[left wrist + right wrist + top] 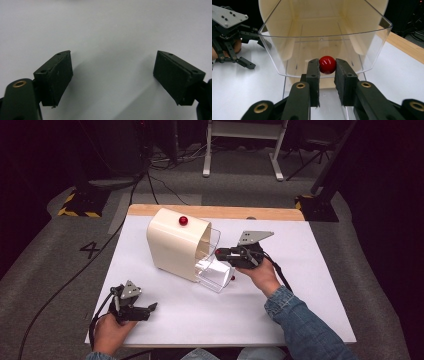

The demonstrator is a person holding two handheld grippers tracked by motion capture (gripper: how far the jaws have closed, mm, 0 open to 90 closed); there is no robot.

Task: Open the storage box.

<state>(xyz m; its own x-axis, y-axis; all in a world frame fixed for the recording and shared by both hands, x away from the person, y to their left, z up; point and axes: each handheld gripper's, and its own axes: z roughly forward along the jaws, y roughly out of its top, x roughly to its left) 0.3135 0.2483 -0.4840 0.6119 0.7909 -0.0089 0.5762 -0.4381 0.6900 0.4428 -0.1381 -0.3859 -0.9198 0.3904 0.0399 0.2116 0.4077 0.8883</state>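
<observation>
A cream housing (172, 245) with a red knob (183, 220) on top stands on the white table (300, 285). From its open side a clear plastic drawer (214, 272) sticks out towards my right gripper (219, 252). In the right gripper view the right gripper (327, 71) is shut on the red ball knob (327, 64) at the front of the clear drawer (372, 47). My left gripper (150, 311) lies near the front left of the table, open, with only bare tabletop between the fingertips of the left gripper (112, 75).
A second small red knob (232, 278) shows low beside the clear drawer. The wooden back edge of the table (215, 211) runs behind the housing. The left hand's gripper (229, 45) appears at the upper left of the right gripper view. Cables and desk legs (207, 150) lie on the floor beyond.
</observation>
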